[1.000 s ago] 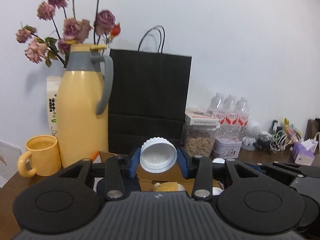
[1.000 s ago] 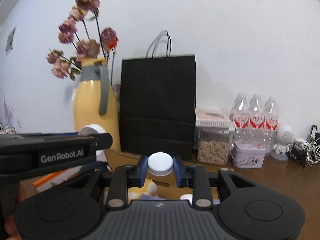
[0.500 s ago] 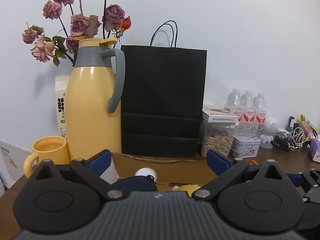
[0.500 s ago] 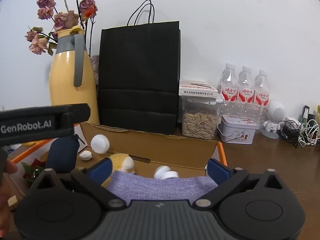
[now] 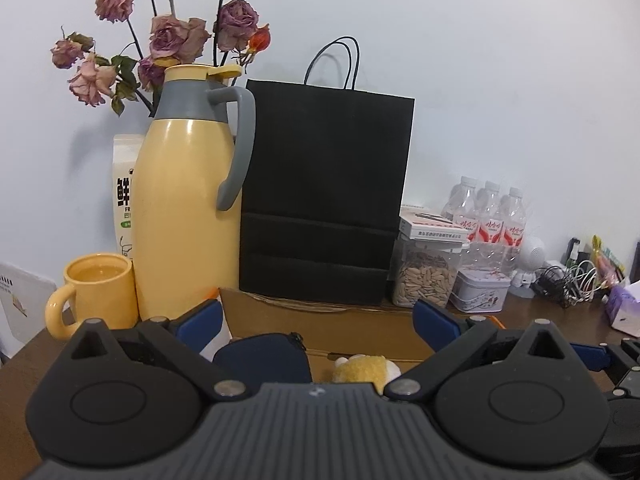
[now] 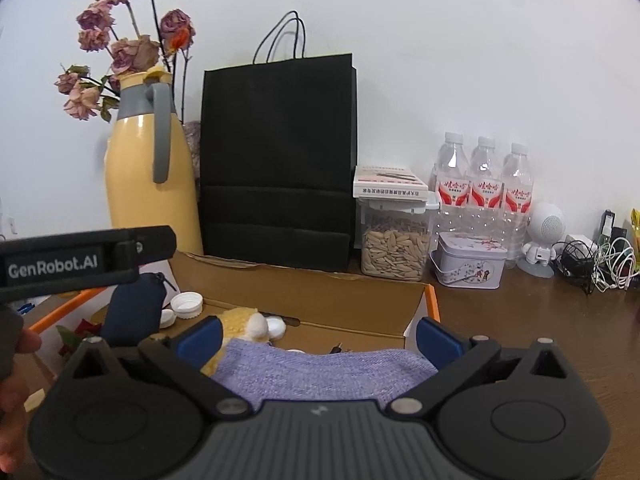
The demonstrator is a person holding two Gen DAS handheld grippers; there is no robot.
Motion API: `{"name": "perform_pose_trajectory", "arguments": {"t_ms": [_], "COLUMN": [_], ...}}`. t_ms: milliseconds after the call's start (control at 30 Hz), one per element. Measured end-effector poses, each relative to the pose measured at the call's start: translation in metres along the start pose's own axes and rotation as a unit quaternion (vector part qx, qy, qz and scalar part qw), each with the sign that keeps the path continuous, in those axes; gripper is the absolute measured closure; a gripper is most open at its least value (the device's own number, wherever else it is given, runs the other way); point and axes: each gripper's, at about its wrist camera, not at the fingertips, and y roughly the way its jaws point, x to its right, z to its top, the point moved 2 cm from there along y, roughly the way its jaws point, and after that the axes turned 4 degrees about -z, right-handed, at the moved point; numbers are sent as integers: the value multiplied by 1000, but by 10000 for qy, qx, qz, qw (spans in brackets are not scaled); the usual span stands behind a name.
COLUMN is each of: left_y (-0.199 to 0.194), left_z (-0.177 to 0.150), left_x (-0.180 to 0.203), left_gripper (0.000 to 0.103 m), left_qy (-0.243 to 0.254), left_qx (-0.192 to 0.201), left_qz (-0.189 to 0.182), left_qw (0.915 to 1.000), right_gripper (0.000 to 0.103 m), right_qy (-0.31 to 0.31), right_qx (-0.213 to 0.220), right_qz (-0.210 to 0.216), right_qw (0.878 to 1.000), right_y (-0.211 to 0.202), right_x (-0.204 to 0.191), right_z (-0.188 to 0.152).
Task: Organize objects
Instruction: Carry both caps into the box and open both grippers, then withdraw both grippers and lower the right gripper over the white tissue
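Soft, even indoor light; the yellow jug (image 5: 180, 216) casts faint shadows on the wall behind it; fisheye bending darkens the corners.

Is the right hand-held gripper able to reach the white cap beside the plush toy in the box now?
Probably yes. The right hand-held gripper is open and empty, and the white cap lies uncovered in the cardboard box just ahead, touching the plush toy.
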Motion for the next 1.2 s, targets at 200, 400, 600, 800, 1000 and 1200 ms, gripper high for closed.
{"name": "perform_pose_trajectory", "arguments": {"t_ms": [200, 400, 600, 800, 1000, 1200], "left_y": [-26, -52, -82, -115, -146, -168], "left_z": [-1, -11, -32, -63, -95, -109], "left_x": [-8, -21, -30, -37, -46, -52], "left_gripper": [0, 0, 0, 0, 0, 0], "left_qy": [121, 212, 390, 543, 582, 549], "left_qx": [153, 88, -175, -518, -916, -959], "left_qz": [20, 2, 29, -89, -191, -208], "left_qw": [9998, 9997, 9991, 9971, 9939, 9937], "right_gripper": [0, 0, 0, 0, 0, 0], "right_qy": [-162, -245, -353, -331, -344, -267], "right_qx": [91, 87, -71, -336, -597, -733], "right_qz": [40, 85, 164, 256, 544, 645], "right_qw": [9998, 9996, 9992, 9986, 9961, 9949], "right_y": [-20, -48, -77, -108, -136, -158], "right_x": [-3, 0, -1, 4, 1, -6], "right_z": [-2, -17, -45, -77, -104, -120]}}
